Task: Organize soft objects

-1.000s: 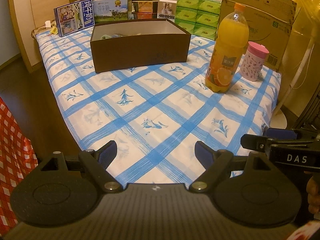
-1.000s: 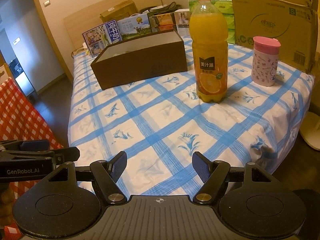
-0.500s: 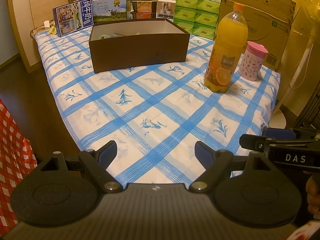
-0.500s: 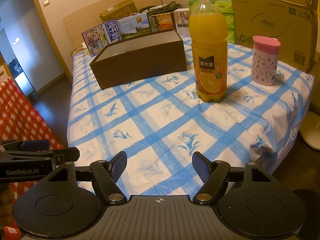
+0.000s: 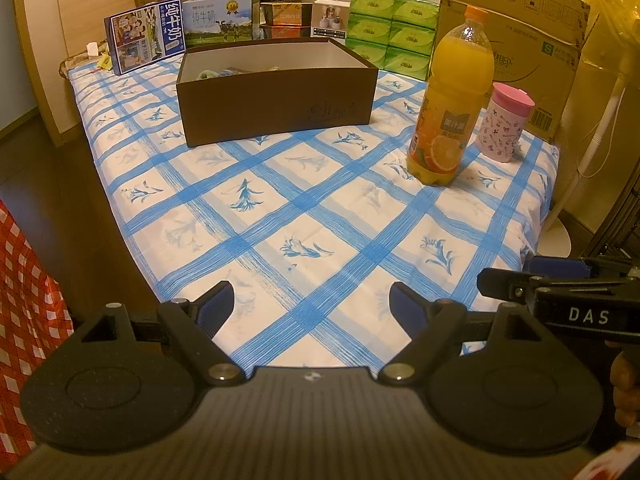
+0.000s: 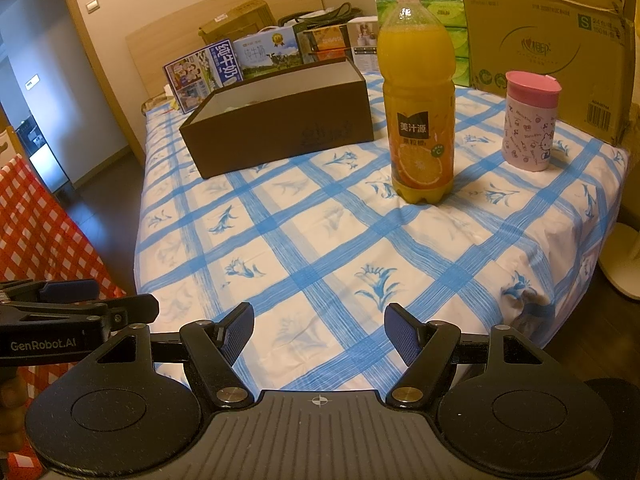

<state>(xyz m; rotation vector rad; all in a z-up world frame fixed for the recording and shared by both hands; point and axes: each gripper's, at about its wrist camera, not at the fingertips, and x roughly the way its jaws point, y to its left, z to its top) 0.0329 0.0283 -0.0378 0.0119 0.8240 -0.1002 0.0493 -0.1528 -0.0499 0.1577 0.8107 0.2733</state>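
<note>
A dark brown open box [image 5: 276,92] stands at the far middle of the blue-checked tablecloth [image 5: 304,208]; soft items [image 5: 224,73] show just above its front wall. It also shows in the right wrist view [image 6: 280,120]. My left gripper [image 5: 310,304] is open and empty above the near table edge. My right gripper [image 6: 319,330] is open and empty, also at the near edge. Each gripper shows at the side of the other's view.
An orange juice bottle [image 5: 452,100] and a pink-lidded cup [image 5: 505,126] stand at the right. Milk cartons [image 5: 180,34], green tissue packs [image 5: 390,36] and a big cardboard box [image 5: 520,52] line the back. A red-checked cloth [image 6: 36,220] hangs at the left.
Both grippers have drifted slightly back from the table; the box and bottle sit a little lower and farther. The jaws stay open.
</note>
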